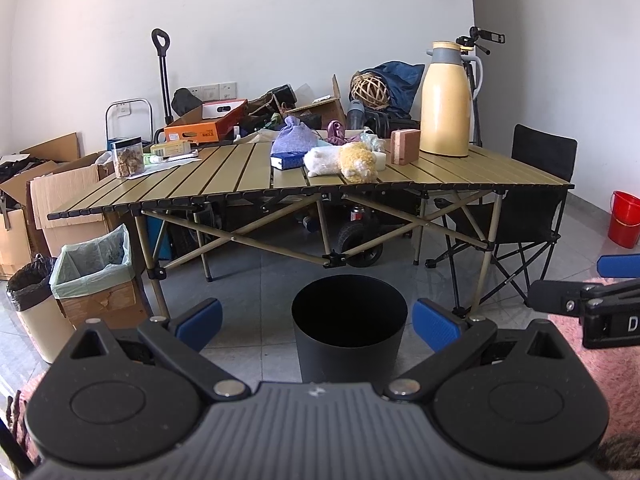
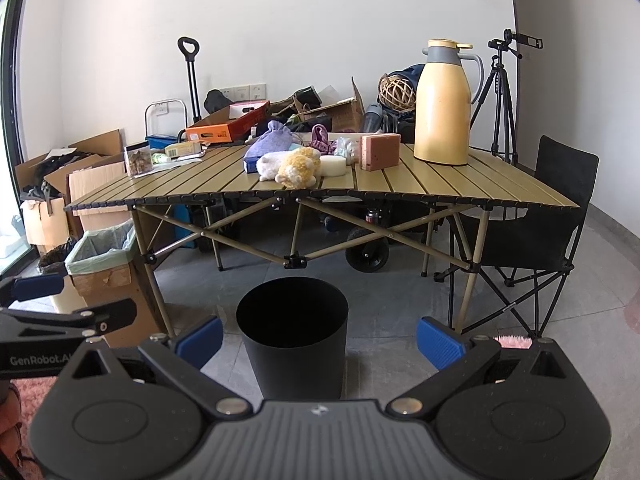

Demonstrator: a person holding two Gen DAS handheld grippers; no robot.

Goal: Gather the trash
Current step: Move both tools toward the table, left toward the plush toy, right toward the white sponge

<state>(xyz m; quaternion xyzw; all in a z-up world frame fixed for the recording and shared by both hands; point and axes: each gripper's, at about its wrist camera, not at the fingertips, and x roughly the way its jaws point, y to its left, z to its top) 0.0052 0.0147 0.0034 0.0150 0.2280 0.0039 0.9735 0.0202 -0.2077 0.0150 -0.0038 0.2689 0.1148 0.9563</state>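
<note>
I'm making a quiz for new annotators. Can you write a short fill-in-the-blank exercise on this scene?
1. The black bin stands on the ____ in front of the folding table.
2. The left gripper and the right gripper are both ____.
3. The yellow jug stands upright on the ____.
4. The bucket by the right wall is ____.

Missing words: floor; open; table; red

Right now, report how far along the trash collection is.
Done: nothing visibly; the black bin on the floor shows only a dark inside.
In hand: nothing. The left gripper and right gripper are both open and empty, held back from the table.
Left: everything. Items on the table, such as the plush toy and tissue pack, lie untouched.
</note>
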